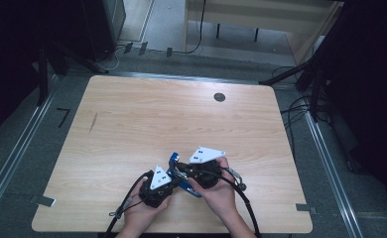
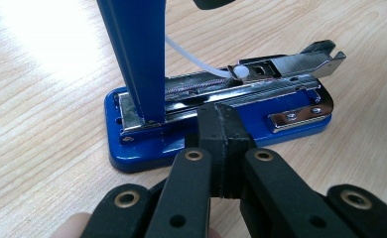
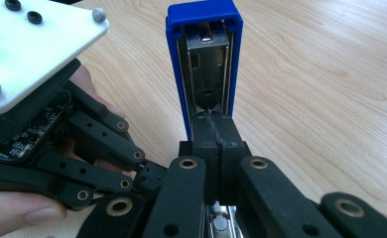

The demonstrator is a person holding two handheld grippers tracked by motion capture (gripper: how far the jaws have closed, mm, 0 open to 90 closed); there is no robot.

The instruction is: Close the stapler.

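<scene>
One blue stapler [image 1: 181, 177], low centre of the high view, between the two grippers on one wooden table [image 1: 181, 114].

Left gripper [image 2: 221, 126]: jaws clenched pad to pad at the stapler's base, nothing gripped. Its view adds the open staple channel, chrome anvil and raised blue lid.

Right gripper [image 3: 215, 130]: jaws clenched against the upright lid, nothing between them. Its view adds the lid's hollow underside and the left gripper's white plate, upper left.

One dark round table hole [image 1: 220, 97], upper right of centre in the high view.

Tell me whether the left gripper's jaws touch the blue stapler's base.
Cannot tell. In the left gripper view the shut left gripper overlaps the stapler base's near edge, hiding contact or gap.
</scene>
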